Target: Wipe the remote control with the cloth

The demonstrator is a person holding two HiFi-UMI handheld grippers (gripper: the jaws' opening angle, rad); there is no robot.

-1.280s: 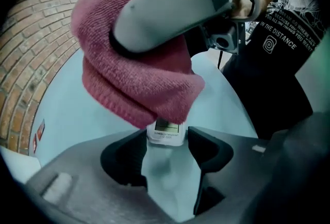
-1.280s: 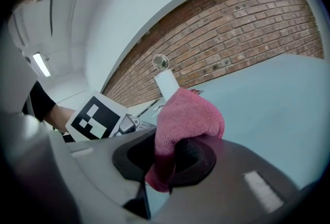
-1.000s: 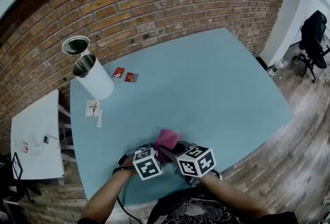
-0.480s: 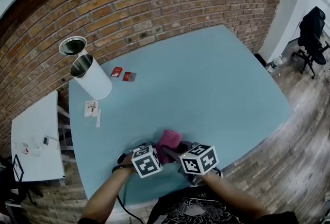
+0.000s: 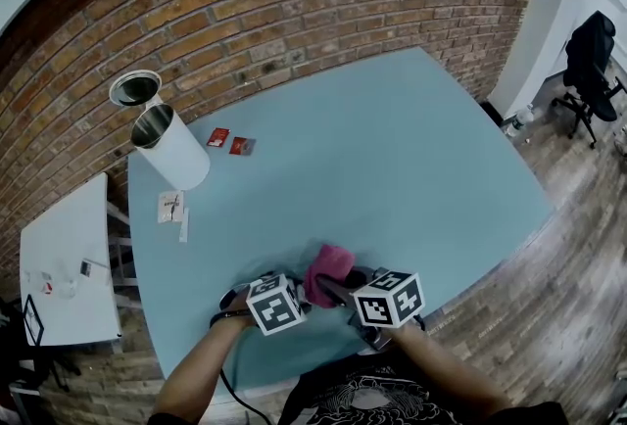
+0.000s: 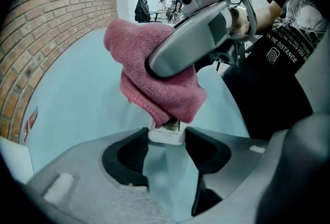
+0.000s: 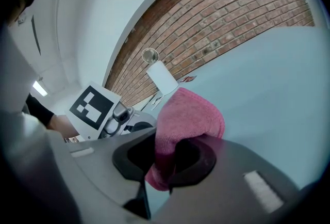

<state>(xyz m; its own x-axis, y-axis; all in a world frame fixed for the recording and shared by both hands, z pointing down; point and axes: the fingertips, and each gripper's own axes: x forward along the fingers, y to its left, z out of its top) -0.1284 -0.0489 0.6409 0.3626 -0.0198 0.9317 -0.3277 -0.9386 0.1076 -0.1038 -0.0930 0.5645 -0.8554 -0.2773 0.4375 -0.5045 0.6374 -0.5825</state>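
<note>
two grippers meet at the near edge of the blue table [image 5: 411,159]. the left gripper [image 6: 166,141] has its jaws pressed onto the white end of the remote control [image 6: 165,133], which points away from it, low over the table. we cannot tell whether the remote rests on the surface. the right gripper [image 7: 165,166] has its jaws pinched on a fold of the pink cloth [image 7: 190,114]. the loose bulk of the cloth bunches over the remote and covers most of its body.

we judge the step in hand to be the wiping stroke itself. to do it well:

1. we hold the left gripper steady, since it grips only the remote's end and a side load could lever the remote out.
2. we draw the cloth along the remote's length, not across it, with light downward pressure.
3. we let only cloth touch the remote and keep the right gripper's hard shell clear of it.
4. we make sure the stroke reaches the far end and both long edges, which the cloth hides at present.
</note>
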